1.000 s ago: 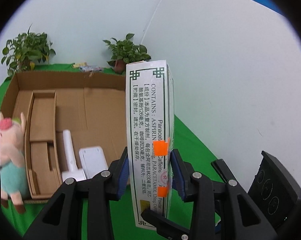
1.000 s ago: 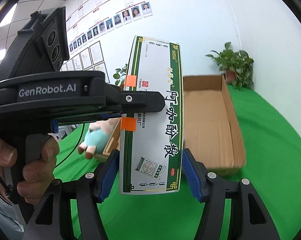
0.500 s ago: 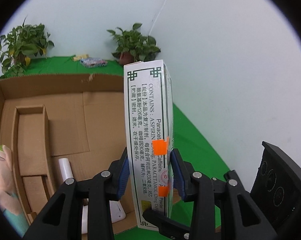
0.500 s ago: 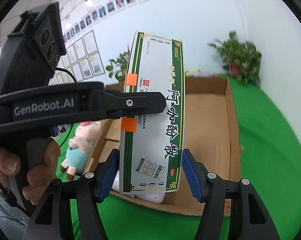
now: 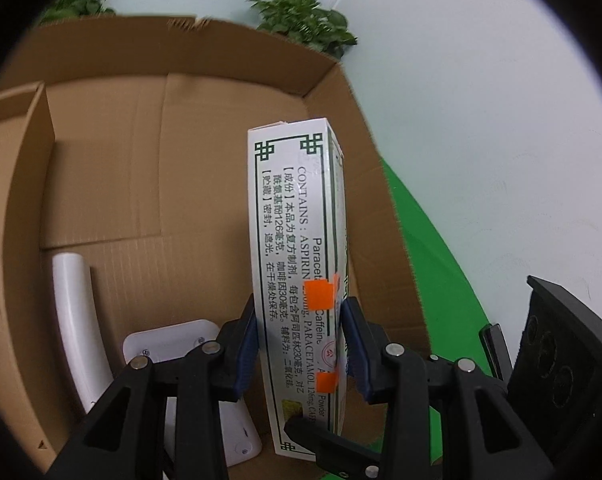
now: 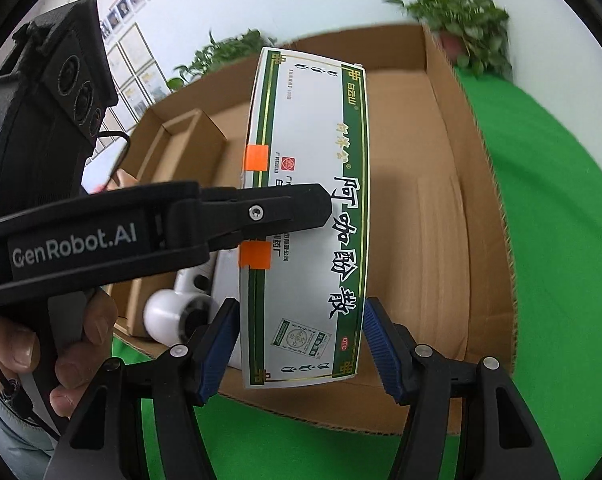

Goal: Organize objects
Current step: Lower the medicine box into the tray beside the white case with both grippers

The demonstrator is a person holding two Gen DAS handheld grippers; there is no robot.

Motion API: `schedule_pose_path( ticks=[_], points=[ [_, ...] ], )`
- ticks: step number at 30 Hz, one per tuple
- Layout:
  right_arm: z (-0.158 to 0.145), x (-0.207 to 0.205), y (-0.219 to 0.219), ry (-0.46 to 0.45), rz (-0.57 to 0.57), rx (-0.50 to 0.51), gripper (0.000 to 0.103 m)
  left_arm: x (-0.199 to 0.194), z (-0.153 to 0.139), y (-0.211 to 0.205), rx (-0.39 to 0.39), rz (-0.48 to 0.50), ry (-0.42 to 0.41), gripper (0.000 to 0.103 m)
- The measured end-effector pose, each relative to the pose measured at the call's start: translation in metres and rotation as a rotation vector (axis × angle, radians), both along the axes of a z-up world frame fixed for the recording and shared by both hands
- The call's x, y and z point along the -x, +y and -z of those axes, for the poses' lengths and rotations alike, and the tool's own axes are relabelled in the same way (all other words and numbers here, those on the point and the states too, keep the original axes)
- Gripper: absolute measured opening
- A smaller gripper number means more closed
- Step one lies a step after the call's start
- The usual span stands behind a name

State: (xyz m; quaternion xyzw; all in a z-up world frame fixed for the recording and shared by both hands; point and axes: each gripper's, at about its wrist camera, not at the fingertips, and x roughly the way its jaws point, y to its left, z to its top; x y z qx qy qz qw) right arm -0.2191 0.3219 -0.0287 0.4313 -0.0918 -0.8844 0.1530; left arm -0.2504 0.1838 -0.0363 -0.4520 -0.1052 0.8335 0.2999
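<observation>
Medicine box (image 5: 297, 240), white w/ green border, Chinese print + "ASPIRIN / PARACETAMOL" text, two orange tape tabs on one edge: held in air over the open cardboard box (image 5: 149, 128), long axis pointing away from both cams.

L gripper (image 5: 301, 344): jaws clamped on the box's two broad faces, near its rear end, blue pads touching card. Seen from R wrist view, L gripper (image 6: 301, 208) crosses in from left, one finger lying across the printed front face between the two orange tabs; person's hand (image 6: 49, 344) around its handle.

R gripper (image 6: 299, 340): jaws straddle the box's narrow edges near its lower end. L pad looks touching; R pad at or just off the edge, so cannot tell if clamped.

Cardboard box sits on green tabletop (image 6: 561, 220); has a cardboard divider (image 5: 45, 128) along left side. Inside, near front wall: white handheld device (image 6: 181, 312) w/ curved handle (image 5: 79, 320), below and left of medicine box. Potted plants (image 6: 461, 28) behind the carton, against wall; blurred.
</observation>
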Motion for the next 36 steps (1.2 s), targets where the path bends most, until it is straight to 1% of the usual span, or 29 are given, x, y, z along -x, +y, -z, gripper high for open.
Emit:
schedule_pose_path(
  ticks=[1, 3, 7, 8, 10, 13, 19, 22, 24, 27, 28, 30, 31, 32, 34, 36],
  points=[
    [0.005, 0.011, 0.001, -0.008, 0.003, -0.015, 0.06, 0.003, 0.004, -0.001, -0.006, -0.007, -0.015, 0.039],
    [0.015, 0.018, 0.001, -0.021, 0.005, -0.04, 0.06, 0.007, 0.013, -0.002, -0.007, -0.019, -0.042, 0.039],
    [0.02, 0.026, -0.002, -0.039, 0.005, -0.056, 0.059, 0.011, 0.026, -0.002, 0.005, -0.054, -0.082, 0.04],
    [0.018, 0.025, -0.005, -0.031, -0.001, -0.066, 0.054, 0.01, 0.026, -0.001, 0.003, -0.055, -0.079, 0.041],
    [0.013, 0.024, -0.011, -0.023, -0.002, -0.105, 0.049, 0.006, 0.024, 0.002, 0.018, -0.052, -0.064, 0.041],
    [0.01, 0.024, -0.014, -0.027, 0.008, -0.117, 0.046, 0.0, 0.019, 0.002, 0.024, -0.047, -0.068, 0.042],
    [0.011, 0.012, -0.014, -0.027, 0.036, -0.149, 0.046, -0.021, -0.009, -0.015, 0.039, -0.043, 0.016, 0.042],
    [0.009, 0.011, -0.025, -0.02, 0.041, -0.21, 0.046, -0.035, -0.016, -0.032, 0.106, -0.093, 0.064, 0.042],
    [0.009, 0.011, -0.035, -0.021, 0.052, -0.251, 0.047, -0.041, -0.013, -0.048, 0.1, -0.118, 0.051, 0.042],
    [0.011, 0.013, -0.044, -0.041, 0.076, -0.289, 0.053, -0.057, -0.014, -0.079, 0.033, -0.157, 0.04, 0.042],
    [0.011, 0.011, -0.046, -0.041, 0.072, -0.275, 0.056, -0.057, -0.019, -0.089, 0.027, -0.17, 0.054, 0.042],
    [0.008, 0.011, -0.049, -0.036, 0.049, -0.214, 0.058, -0.054, -0.032, -0.11, 0.034, -0.198, 0.1, 0.042],
    [0.006, 0.015, -0.046, -0.026, 0.037, -0.177, 0.063, -0.059, -0.036, -0.115, 0.035, -0.204, 0.118, 0.042],
    [0.003, 0.014, -0.045, -0.015, 0.04, -0.174, 0.071, -0.065, -0.039, -0.12, 0.034, -0.208, 0.134, 0.042],
    [-0.001, 0.014, -0.041, 0.006, 0.056, -0.189, 0.072, -0.076, -0.045, -0.127, 0.042, -0.211, 0.167, 0.042],
    [-0.001, 0.019, -0.037, -0.007, 0.07, -0.186, 0.072, -0.079, -0.046, -0.129, 0.07, -0.215, 0.197, 0.042]
  ],
)
